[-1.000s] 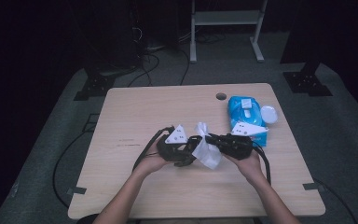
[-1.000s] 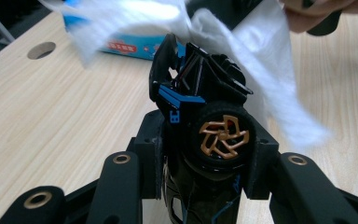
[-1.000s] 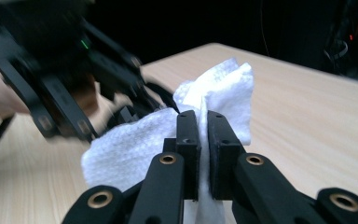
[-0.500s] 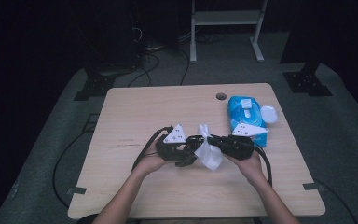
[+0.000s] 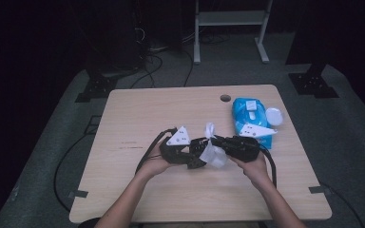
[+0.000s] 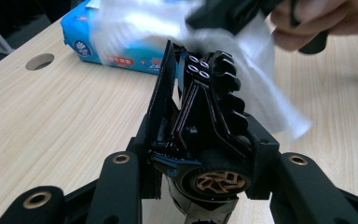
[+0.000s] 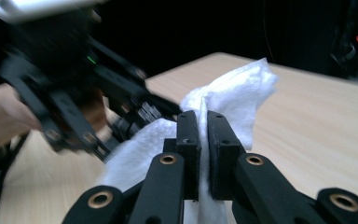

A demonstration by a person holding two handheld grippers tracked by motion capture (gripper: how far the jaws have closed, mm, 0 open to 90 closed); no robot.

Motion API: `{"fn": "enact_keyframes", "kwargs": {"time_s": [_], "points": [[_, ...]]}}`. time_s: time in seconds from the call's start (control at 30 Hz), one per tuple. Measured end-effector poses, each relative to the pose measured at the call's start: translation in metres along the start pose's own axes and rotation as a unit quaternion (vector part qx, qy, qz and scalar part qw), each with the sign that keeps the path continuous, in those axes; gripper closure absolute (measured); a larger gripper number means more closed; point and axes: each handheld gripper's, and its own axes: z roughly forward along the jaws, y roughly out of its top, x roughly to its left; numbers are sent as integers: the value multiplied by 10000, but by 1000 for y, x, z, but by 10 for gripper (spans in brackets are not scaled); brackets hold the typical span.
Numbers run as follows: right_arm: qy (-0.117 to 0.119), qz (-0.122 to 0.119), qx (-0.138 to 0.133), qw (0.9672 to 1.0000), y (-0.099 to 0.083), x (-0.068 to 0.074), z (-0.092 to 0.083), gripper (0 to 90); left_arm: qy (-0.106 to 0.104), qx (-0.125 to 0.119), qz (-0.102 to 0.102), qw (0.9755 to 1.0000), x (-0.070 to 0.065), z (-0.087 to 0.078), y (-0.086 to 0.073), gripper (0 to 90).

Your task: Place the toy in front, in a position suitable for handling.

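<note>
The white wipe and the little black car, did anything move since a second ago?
Nothing visibly changed. The right gripper stays shut on the white wipe, pressed against the black toy car that the left gripper holds; the blue wipe pack lies where it was.

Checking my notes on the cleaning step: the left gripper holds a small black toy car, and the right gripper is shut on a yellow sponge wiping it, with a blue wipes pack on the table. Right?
Not quite: the right gripper is shut on a white wet wipe, not a yellow sponge, as the right gripper view shows. The rest stands: left gripper, black toy car, blue wipes pack.
</note>
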Motion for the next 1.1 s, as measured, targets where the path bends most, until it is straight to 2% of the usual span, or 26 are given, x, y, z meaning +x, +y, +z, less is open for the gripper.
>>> {"fn": "enact_keyframes", "kwargs": {"time_s": [0.07, 0.13, 0.2, 0.27, 0.33, 0.37, 0.47, 0.53, 0.63, 0.7, 0.77, 0.87, 1.0, 1.03, 1.1], "points": [[134, -80, -82, 9998, 7, 6, 0, 840, -5, -7, 0, 10000, -1, 1, 0, 576], [124, -218, -33, 9997, 10, 10, 3, 839, -11, -23, -16, 10000, -1, 0, 0, 577], [121, -152, -26, 9998, 7, 6, 4, 840, 11, -6, -9, 10000, 0, -1, -1, 577], [-21, -125, 102, 9999, 2, 0, 3, 840, 17, -9, -18, 10000, 0, -2, -1, 577], [5, 6, 99, 10000, -2, -3, 1, 840, 15, 1, -8, 10000, 0, -1, -1, 577], [-21, -10, 120, 9999, -2, -3, 1, 840, 11, -2, 20, 10000, -1, 0, 0, 577], [-7, -279, 119, 9995, 8, 10, 1, 840, 22, 6, 54, 10000, -3, 2, 2, 577], [144, -453, 89, 9988, 17, 21, 6, 840, 27, 7, 92, 10000, -4, 2, 3, 576], [274, -568, 214, 9978, 23, 32, 17, 839, 69, 57, 156, 9998, -7, 2, 4, 577], [275, -572, 229, 9977, 23, 32, 17, 839, 59, 40, 138, 9999, -6, 2, 4, 577], [280, -442, 165, 9985, 20, 26, 15, 839, 39, -9, 63, 10000, -5, 1, 2, 577], [-23, -379, 174, 9991, 16, 15, 6, 839, 76, 3, 26, 10000, -1, -1, 0, 577], [-282, 57, 298, 9991, -7, -7, -6, 839, 77, 9, 9, 10000, 0, -1, 0, 577], [-273, 177, 362, 9988, -14, -11, -7, 839, 80, -8, 30, 10000, 0, 0, 0, 577], [-104, 371, 417, 9984, -24, -14, -3, 839, 81, -21, 55, 9999, -1, 3, 2, 577]]}}
